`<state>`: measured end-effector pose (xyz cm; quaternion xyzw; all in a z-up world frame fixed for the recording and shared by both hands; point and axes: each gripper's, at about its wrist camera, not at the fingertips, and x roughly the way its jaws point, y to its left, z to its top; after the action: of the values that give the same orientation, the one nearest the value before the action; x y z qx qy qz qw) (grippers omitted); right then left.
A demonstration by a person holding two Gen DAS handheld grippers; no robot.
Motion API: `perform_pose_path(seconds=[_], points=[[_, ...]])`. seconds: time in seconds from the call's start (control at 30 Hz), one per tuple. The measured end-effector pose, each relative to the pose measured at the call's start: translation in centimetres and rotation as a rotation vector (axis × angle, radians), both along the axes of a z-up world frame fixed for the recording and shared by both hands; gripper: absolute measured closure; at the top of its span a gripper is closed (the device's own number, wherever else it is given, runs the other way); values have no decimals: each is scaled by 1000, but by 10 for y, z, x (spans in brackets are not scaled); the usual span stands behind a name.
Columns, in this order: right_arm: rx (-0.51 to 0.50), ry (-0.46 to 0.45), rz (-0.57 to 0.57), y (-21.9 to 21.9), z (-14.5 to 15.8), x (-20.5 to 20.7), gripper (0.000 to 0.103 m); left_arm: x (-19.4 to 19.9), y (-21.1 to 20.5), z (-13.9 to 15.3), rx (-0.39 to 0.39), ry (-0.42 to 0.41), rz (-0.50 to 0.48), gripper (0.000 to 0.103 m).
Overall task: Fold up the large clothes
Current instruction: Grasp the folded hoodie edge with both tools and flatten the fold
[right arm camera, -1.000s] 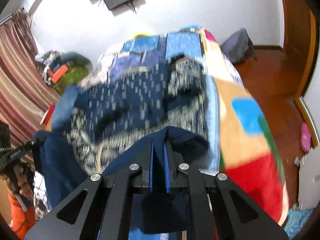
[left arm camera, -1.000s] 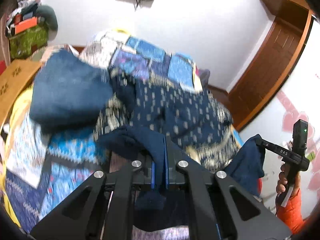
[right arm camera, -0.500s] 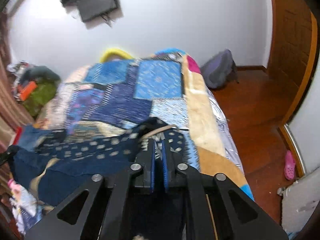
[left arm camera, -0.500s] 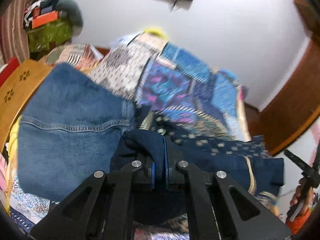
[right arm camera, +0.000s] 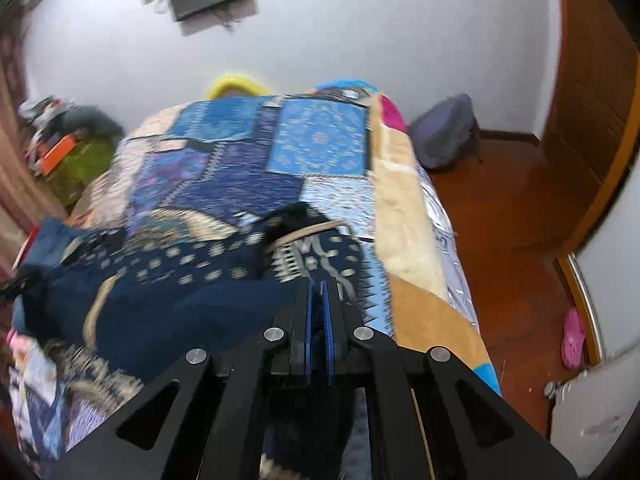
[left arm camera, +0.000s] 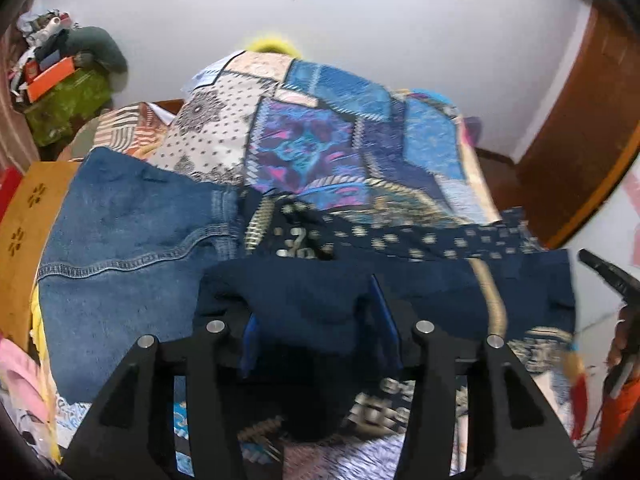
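Left wrist: navy garment [left arm camera: 420, 280] crosswise on bed; left tongs [left arm camera: 320, 332] parted; right tongs [right arm camera: 318, 320] clamping it.

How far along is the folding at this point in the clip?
Done: the dark navy patterned garment lies doubled on the patchwork quilt, beside blue denim jeans that lie flat. In hand: the left tongs stand open with navy cloth bunched between them; the right tongs are pinched shut at the garment's edge. Left: right-side release and probably further folds.

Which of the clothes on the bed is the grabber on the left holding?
The navy patterned garment: its plain dark corner sits between the left gripper fingers. The blue jeans lie flat beside it, ungripped.
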<state>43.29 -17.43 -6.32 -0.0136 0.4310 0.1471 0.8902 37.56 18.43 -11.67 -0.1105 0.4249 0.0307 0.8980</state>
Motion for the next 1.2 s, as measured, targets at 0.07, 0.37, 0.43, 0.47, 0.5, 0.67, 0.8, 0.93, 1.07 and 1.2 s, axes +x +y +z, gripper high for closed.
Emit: perform_pose_path(seconds=[0.07, 0.37, 0.43, 0.47, 0.5, 0.67, 0.8, 0.93, 1.07, 1.2], points=[[-15, -6, 61, 7, 13, -16, 97, -9, -6, 11, 29, -20, -3, 53], [-48, 38, 227, 33, 11, -65, 95, -44, -26, 31, 75, -81, -24, 37], [-76, 53, 251, 38, 3, -70, 94, -46, -34, 17, 83, -41, -55, 37], [-86, 64, 262, 41, -2, -72, 94, -46, -38, 10, 85, -20, -70, 37], [-91, 78, 271, 43, -7, -74, 94, -47, -42, 1, 84, 6, -86, 37], [-102, 165, 295, 51, -34, -70, 94, -33, -71, -51, 112, 144, -178, 37], [-112, 203, 297, 60, -50, -63, 94, -10, -82, -80, 205, 193, -181, 37], [-105, 236, 293, 67, -59, -47, 94, 14, -77, -80, 212, 175, -173, 37], [-81, 277, 314, 73, -64, -20, 94, 39, -67, -66, 209, 144, -170, 37], [-35, 280, 294, 78, -61, 16, 94, 77, -60, -57, 311, 116, -155, 37]])
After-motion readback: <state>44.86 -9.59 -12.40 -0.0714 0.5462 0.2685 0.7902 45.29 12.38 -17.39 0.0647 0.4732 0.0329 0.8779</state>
